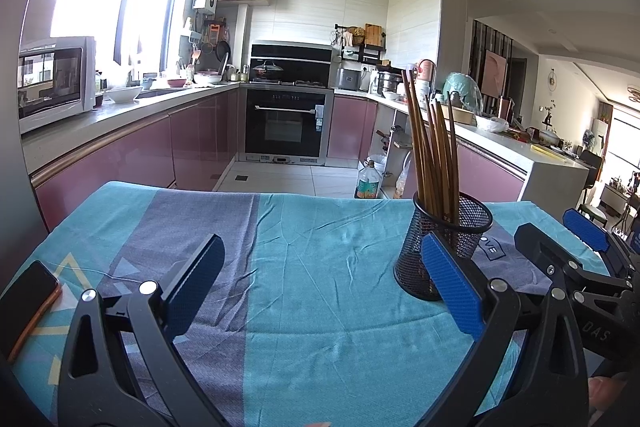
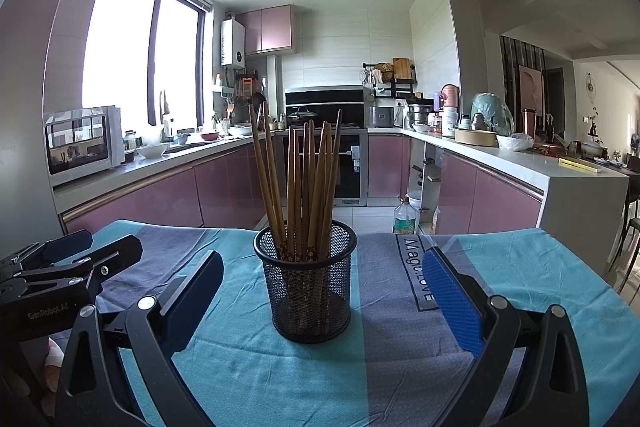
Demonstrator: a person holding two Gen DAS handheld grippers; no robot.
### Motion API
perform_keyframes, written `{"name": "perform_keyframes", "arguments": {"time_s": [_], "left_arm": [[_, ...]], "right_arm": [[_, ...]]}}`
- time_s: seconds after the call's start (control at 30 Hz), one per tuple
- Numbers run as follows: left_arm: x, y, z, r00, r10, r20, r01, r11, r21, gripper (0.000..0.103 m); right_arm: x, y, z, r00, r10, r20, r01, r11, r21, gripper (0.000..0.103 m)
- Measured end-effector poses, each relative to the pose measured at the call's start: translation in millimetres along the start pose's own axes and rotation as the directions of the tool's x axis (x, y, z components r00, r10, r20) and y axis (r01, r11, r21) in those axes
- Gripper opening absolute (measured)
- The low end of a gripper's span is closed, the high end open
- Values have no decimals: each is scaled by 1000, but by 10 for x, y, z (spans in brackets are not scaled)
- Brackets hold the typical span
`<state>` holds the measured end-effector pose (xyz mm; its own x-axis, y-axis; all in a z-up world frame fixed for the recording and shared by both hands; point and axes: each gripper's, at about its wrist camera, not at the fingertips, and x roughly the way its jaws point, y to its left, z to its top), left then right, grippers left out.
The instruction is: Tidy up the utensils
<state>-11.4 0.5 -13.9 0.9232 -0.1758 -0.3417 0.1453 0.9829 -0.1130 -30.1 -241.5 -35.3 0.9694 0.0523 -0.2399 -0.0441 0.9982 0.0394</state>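
A black mesh cup (image 2: 308,291) stands upright on the teal and grey cloth (image 2: 400,367), with several brown chopsticks (image 2: 308,195) upright in it. My right gripper (image 2: 324,291) is open and empty, its jaws wide on either side of the cup, not touching it. In the left wrist view the cup (image 1: 444,247) and chopsticks (image 1: 432,151) stand at the right, just behind the right pad. My left gripper (image 1: 320,287) is open and empty over bare cloth. The right gripper (image 1: 560,251) shows at the right edge, the left gripper (image 2: 72,259) at the left edge.
A phone in an orange case (image 1: 28,303) lies on the cloth (image 1: 320,347) at the left edge. Beyond the table's far edge are the kitchen floor, pink cabinets, an oven (image 1: 288,123) and a bottle (image 1: 368,179) on the floor.
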Motion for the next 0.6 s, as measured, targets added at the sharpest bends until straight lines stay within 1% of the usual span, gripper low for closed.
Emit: {"name": "perform_keyframes", "arguments": {"time_s": [0.6], "left_arm": [[-19, -1, -45, 1000, -11, -8, 11, 1000, 0, 97]], "right_arm": [[0, -14, -14, 1000, 3, -3, -3, 1000, 7, 96]]}}
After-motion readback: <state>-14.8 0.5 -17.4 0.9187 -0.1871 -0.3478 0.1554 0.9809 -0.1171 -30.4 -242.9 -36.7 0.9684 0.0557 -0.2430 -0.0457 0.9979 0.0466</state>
